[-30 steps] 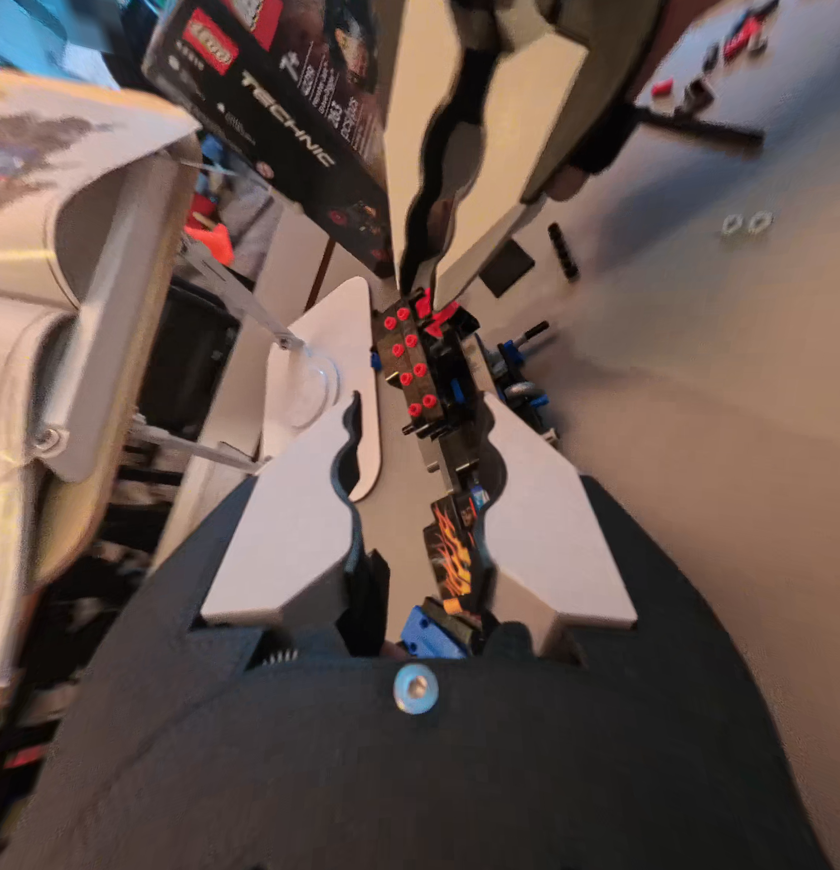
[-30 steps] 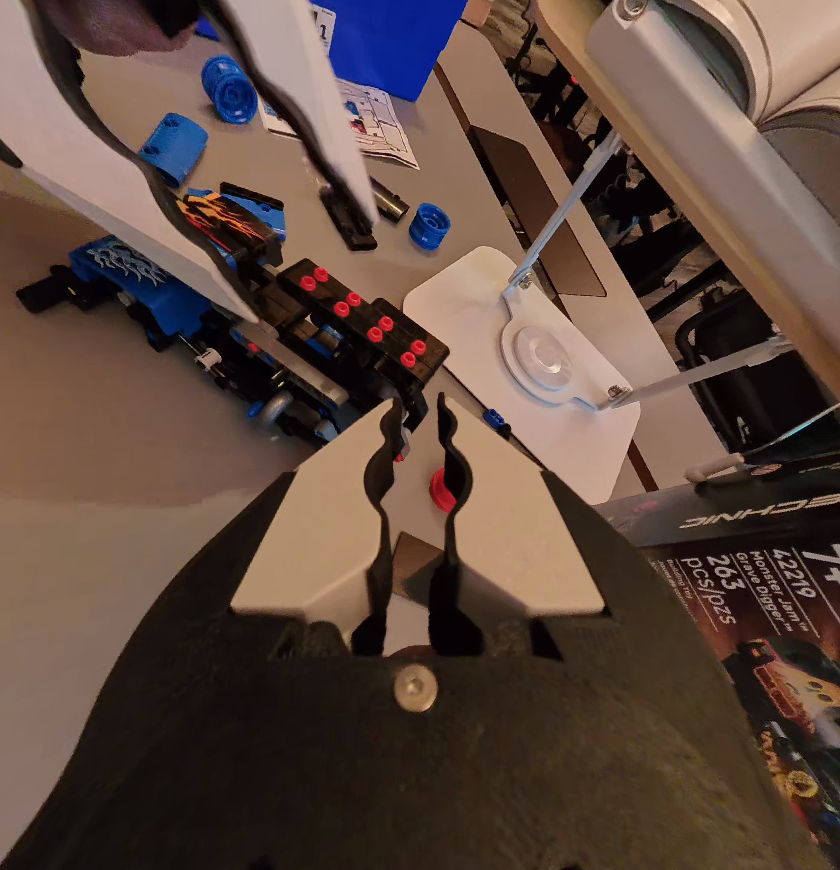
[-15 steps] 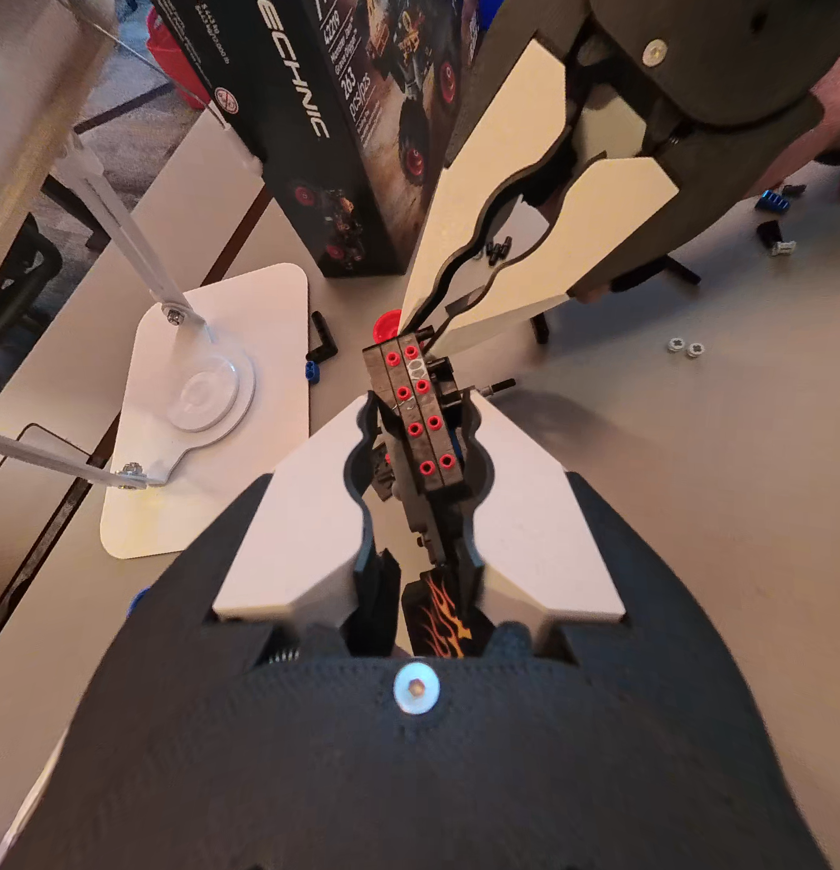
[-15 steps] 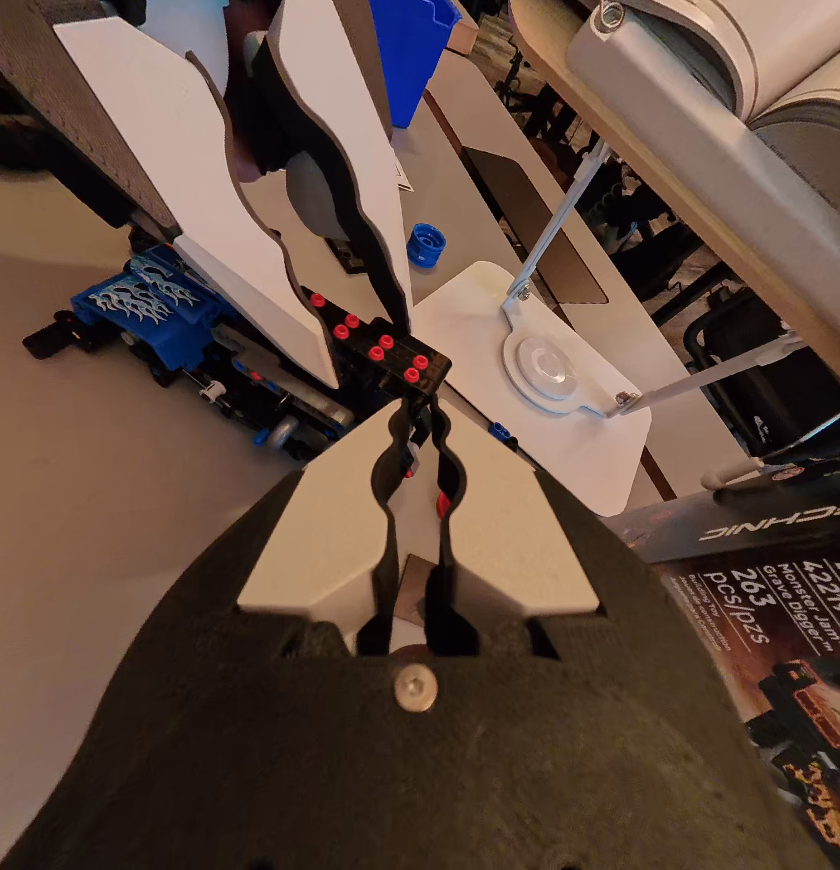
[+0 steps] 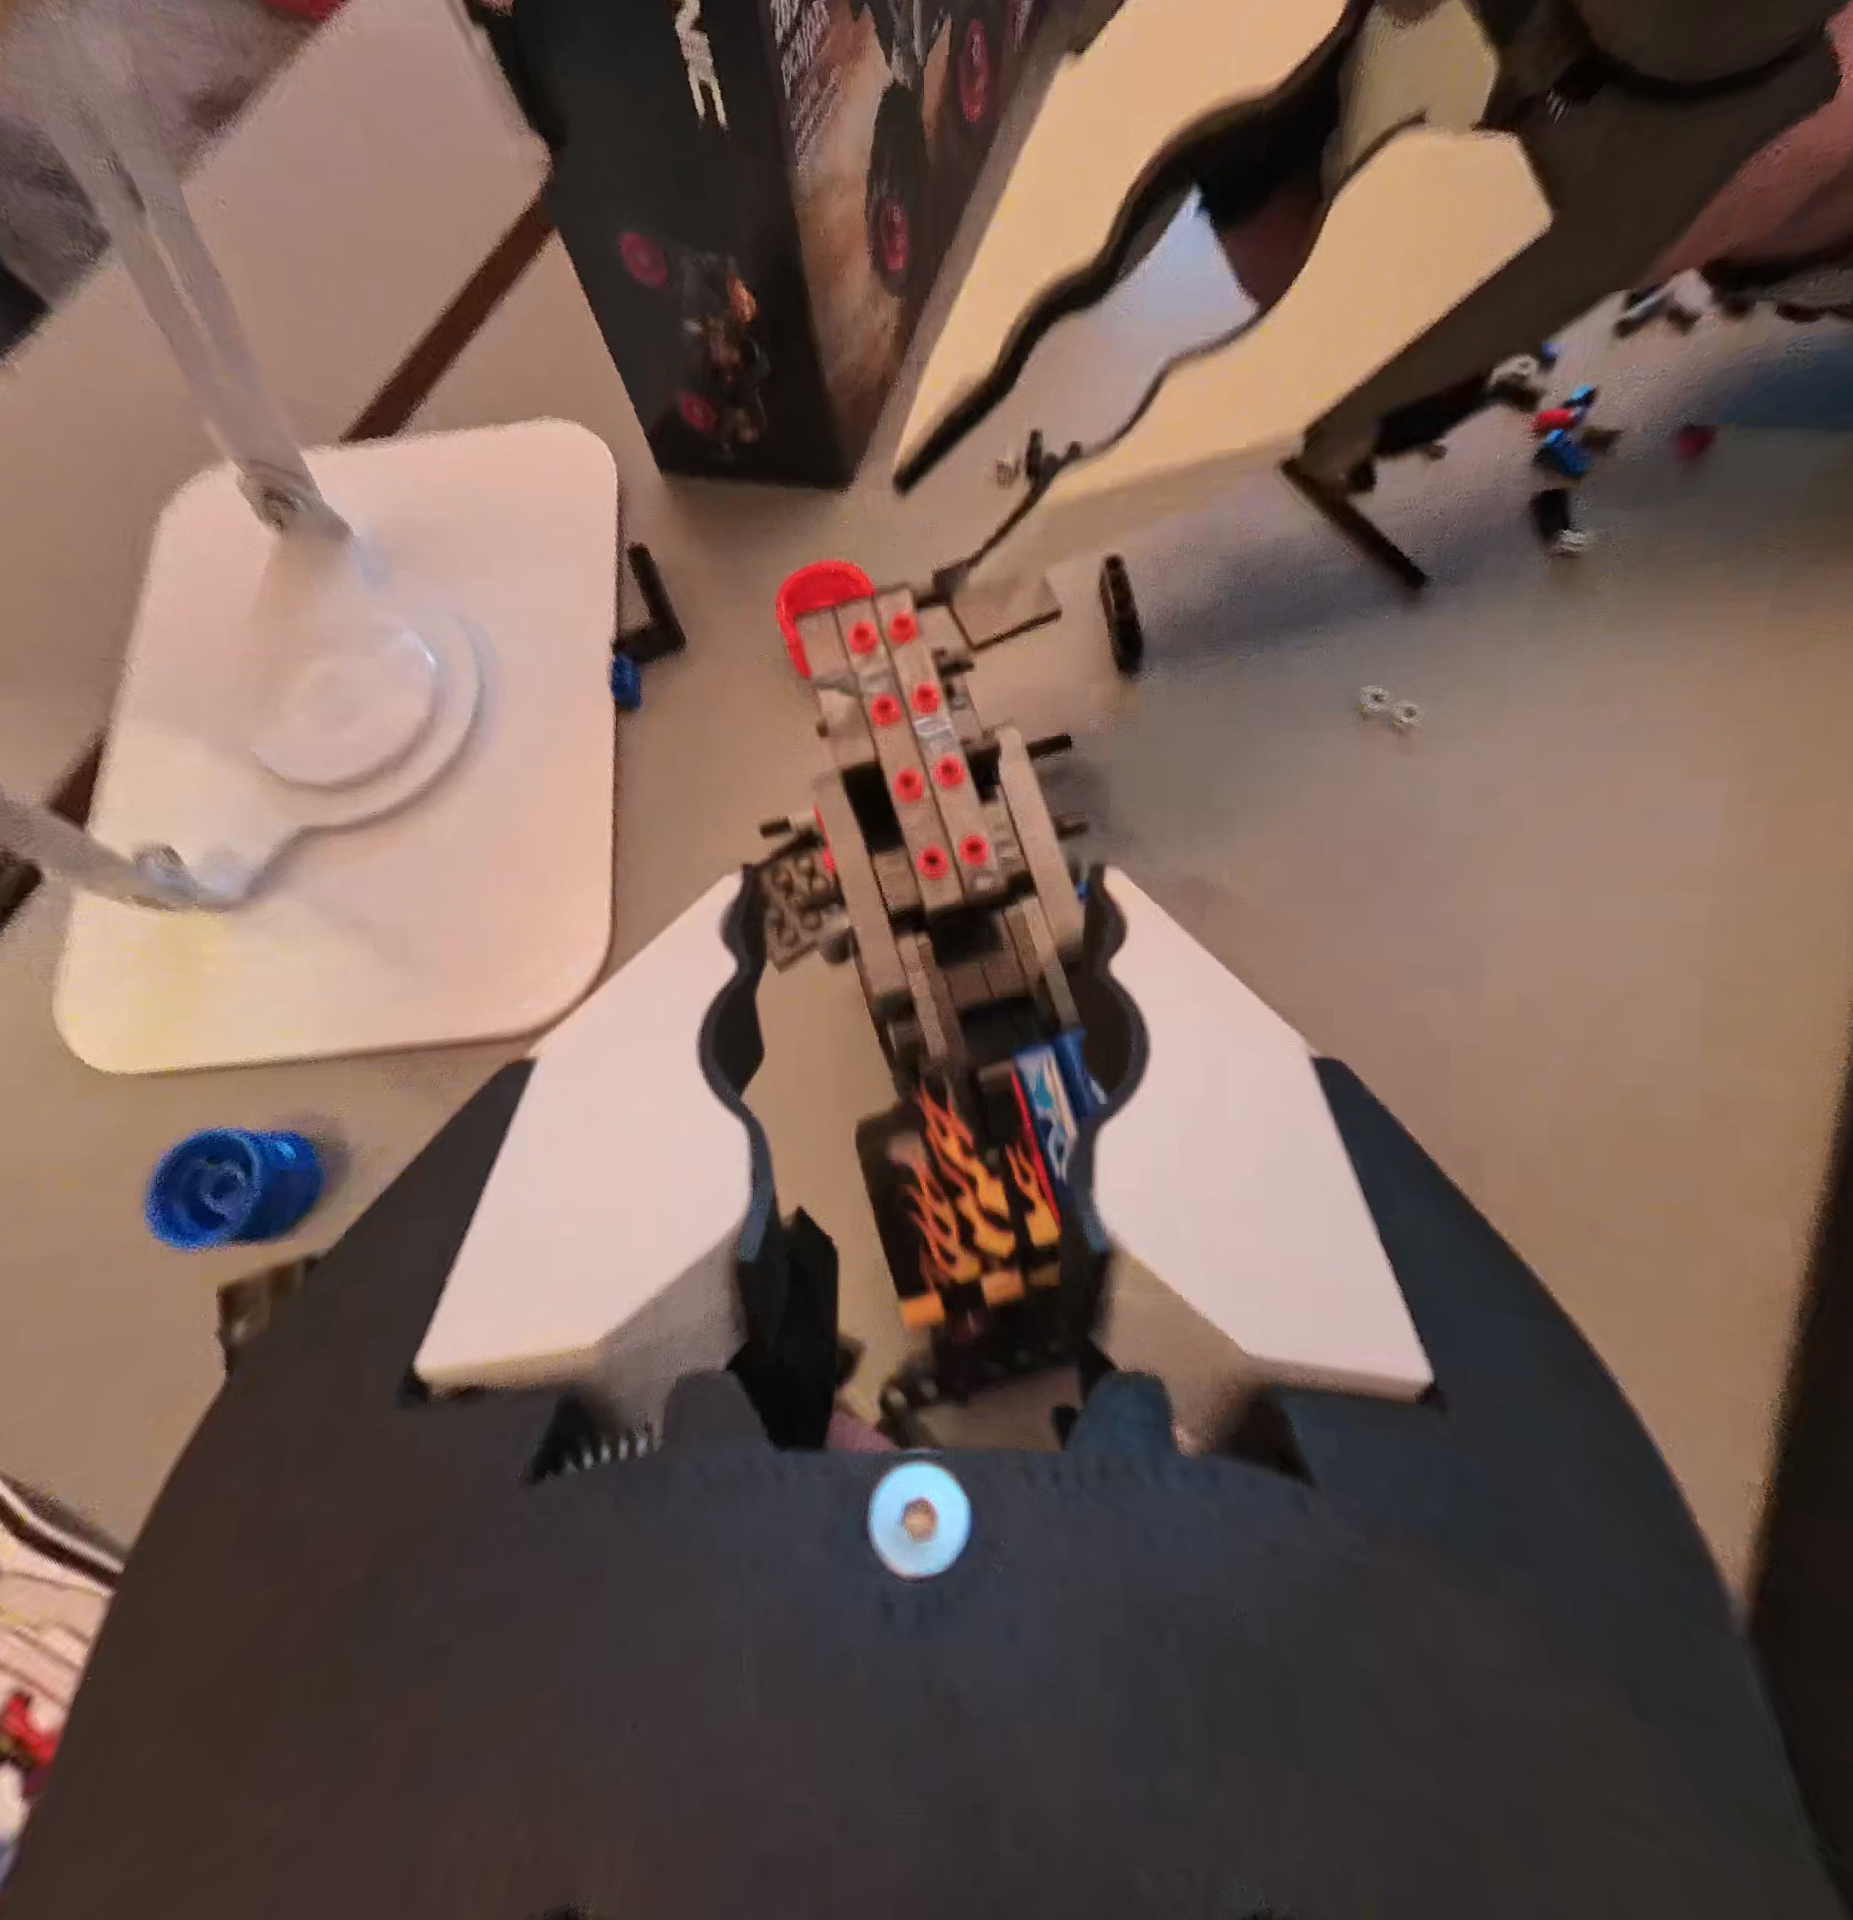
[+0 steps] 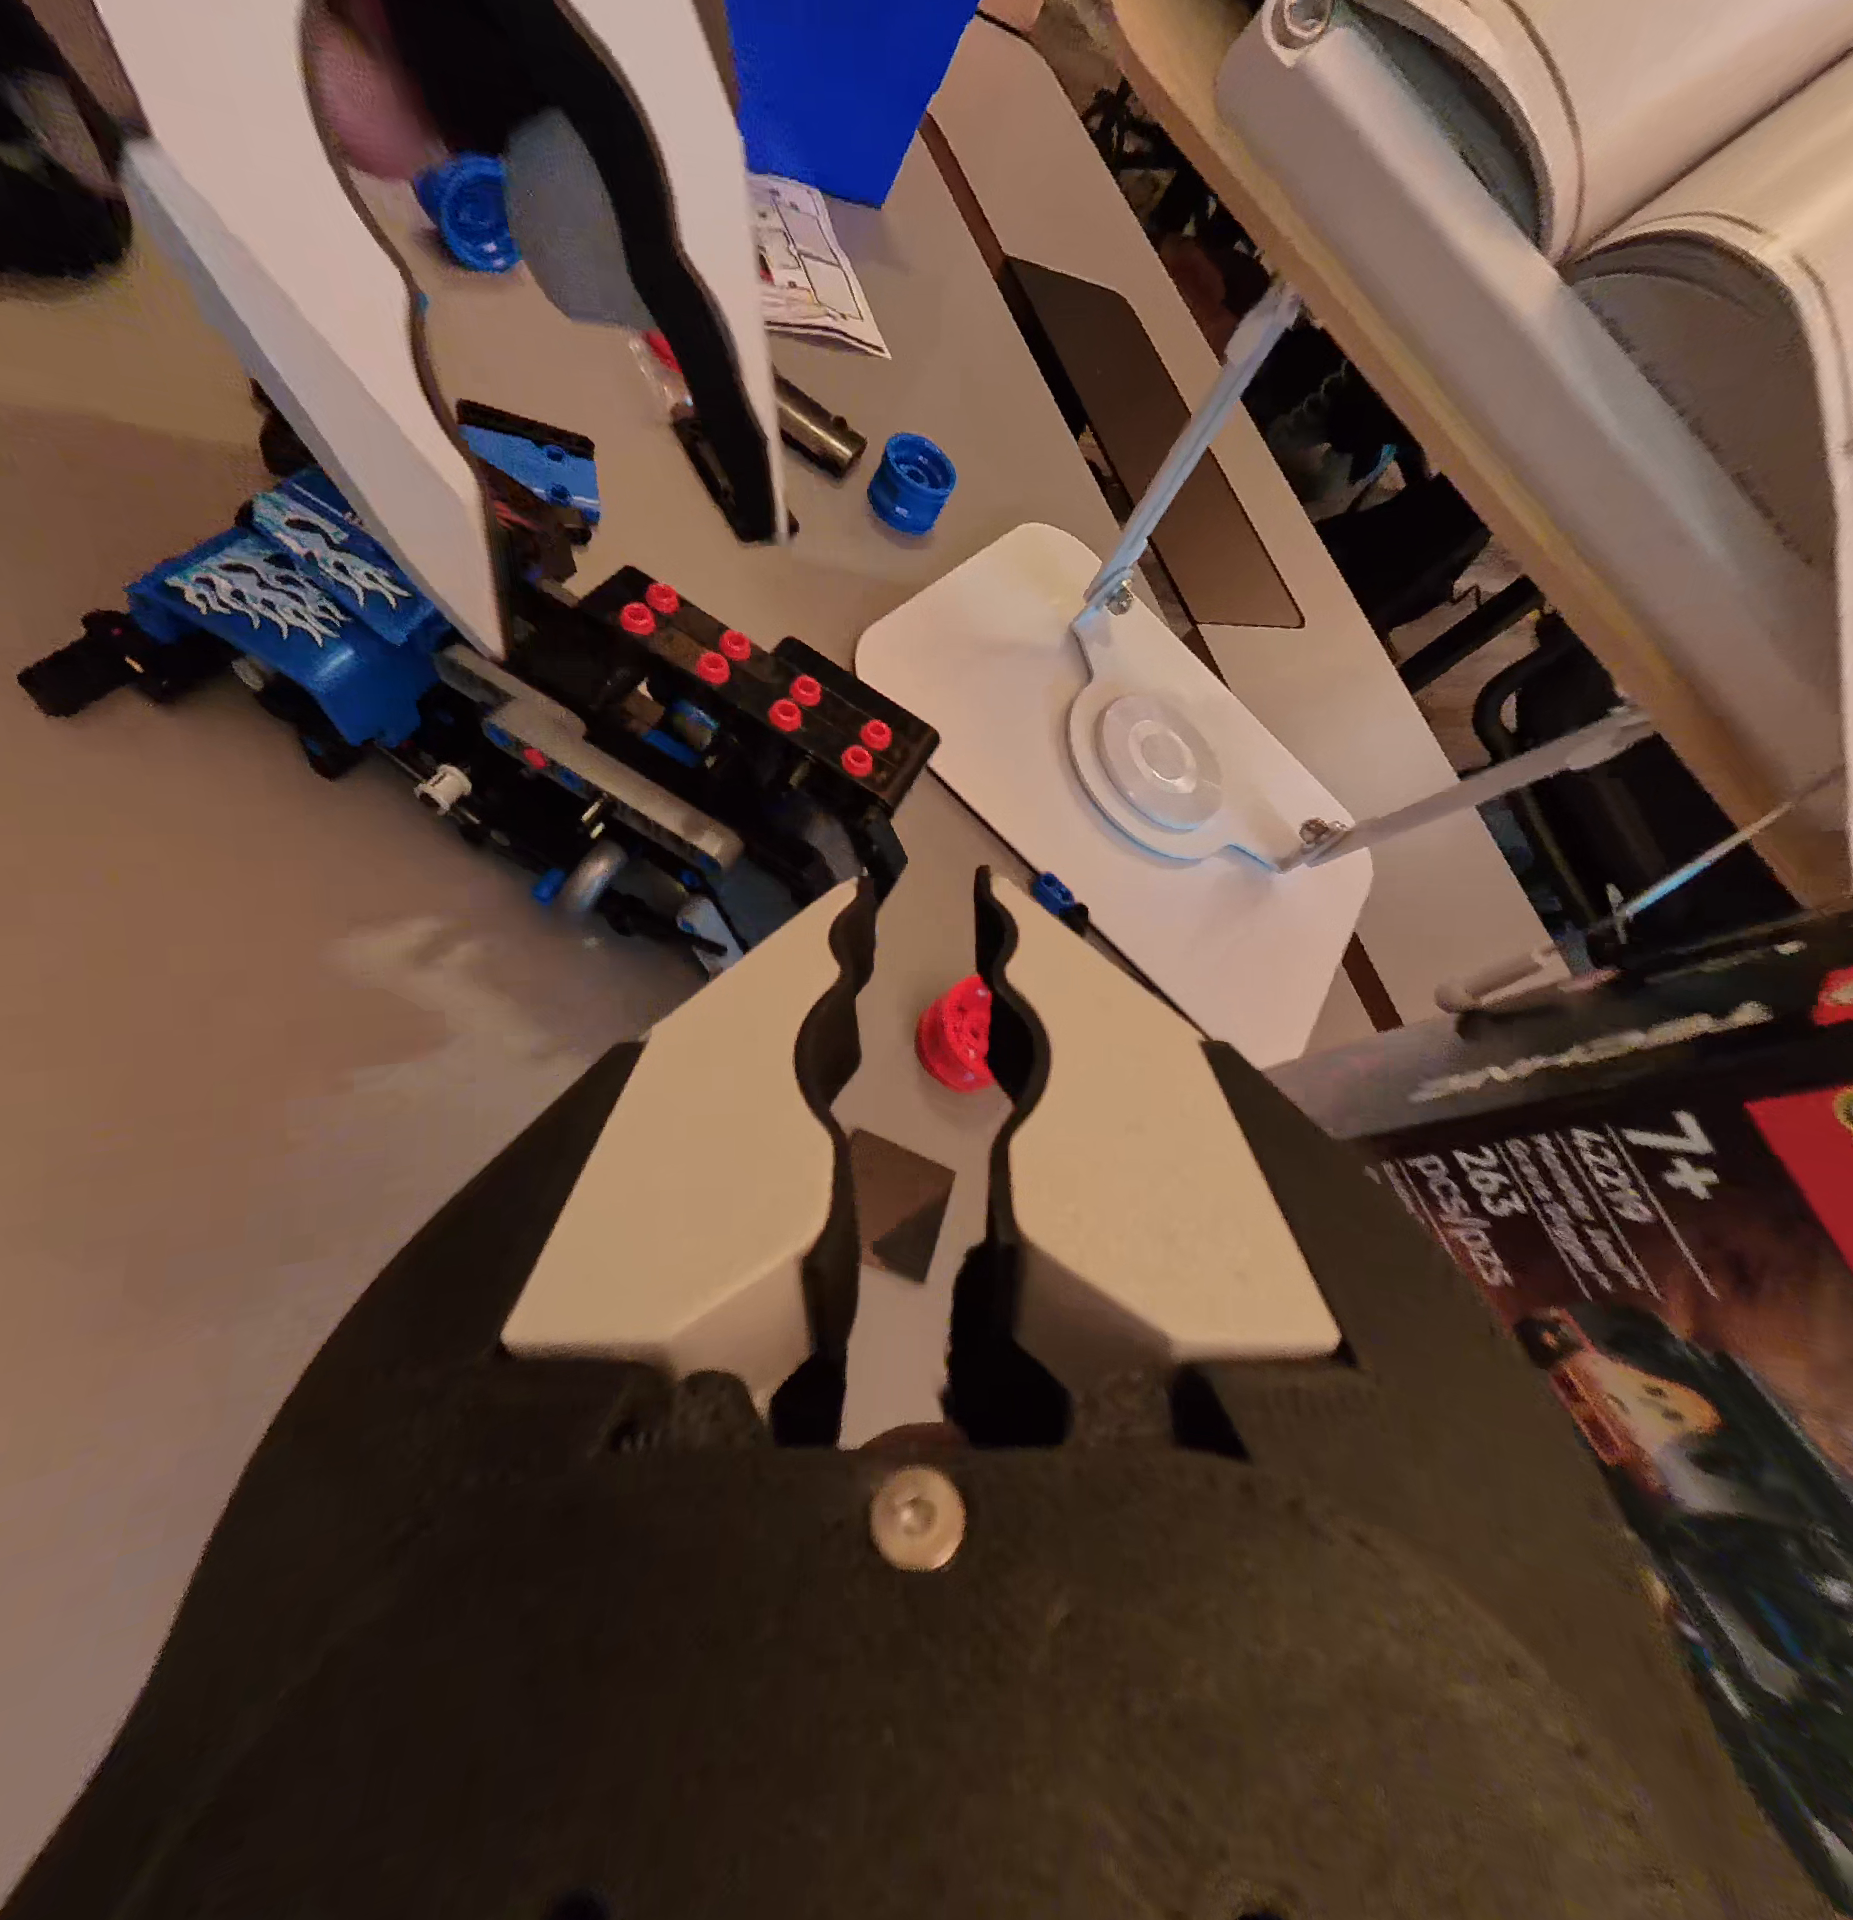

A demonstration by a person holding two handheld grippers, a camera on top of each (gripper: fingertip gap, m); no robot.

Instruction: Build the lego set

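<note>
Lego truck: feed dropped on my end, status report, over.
Left gripper open, straddling truck chassis on table. Right gripper open, empty, red wheel beneath it. Nothing blocking.

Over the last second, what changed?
The left hand-held gripper opened off the truck model, which now lies on the table. The right hand-held gripper backed away from it, jaws slightly wider. The red wheel stayed put.

We see a grey table (image 6: 226, 1195) carrying the half-built black and blue truck (image 6: 548, 717), a red wheel hub (image 6: 955, 1034), two blue wheel hubs (image 6: 909, 483), a white stand base (image 6: 1005, 665), the dark set box (image 5: 735, 239), an instruction sheet (image 6: 813, 270) and scattered small pieces (image 5: 1556, 457).
</note>
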